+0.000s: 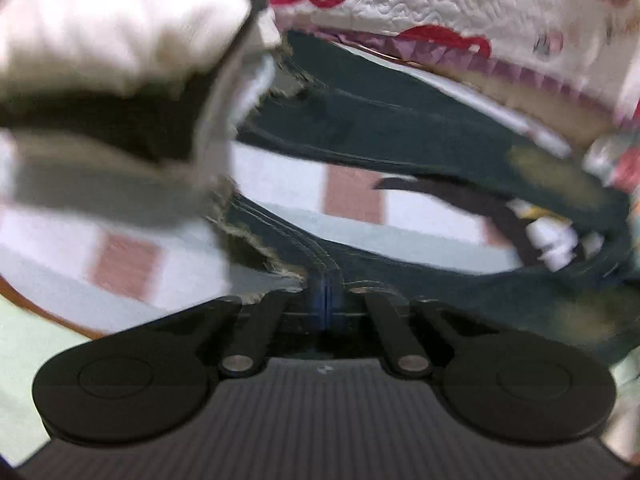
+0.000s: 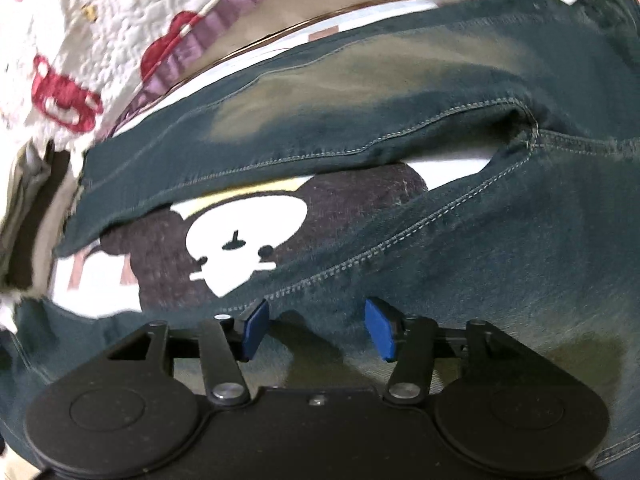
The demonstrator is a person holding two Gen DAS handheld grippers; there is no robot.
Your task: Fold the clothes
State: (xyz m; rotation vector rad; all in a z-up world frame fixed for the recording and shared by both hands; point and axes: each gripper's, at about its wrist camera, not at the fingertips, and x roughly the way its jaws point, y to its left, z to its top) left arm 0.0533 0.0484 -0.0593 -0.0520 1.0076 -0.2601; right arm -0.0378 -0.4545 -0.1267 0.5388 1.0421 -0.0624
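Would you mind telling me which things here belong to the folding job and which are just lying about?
Belongs to the job:
- jeans
- left gripper, shut on the jeans' hem
- right gripper, open over the jeans

Just lying about:
- cartoon-print sheet under the jeans
- quilt with red pattern
- beige cloth, blurred

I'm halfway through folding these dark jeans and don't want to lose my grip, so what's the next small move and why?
Probably close the right tongs on the dark blue denim jeans just ahead. Their blue pads stand apart over the cloth, gripping nothing, while the left tongs are shut on the frayed leg hem. With both ends held, the leg could be carried over.
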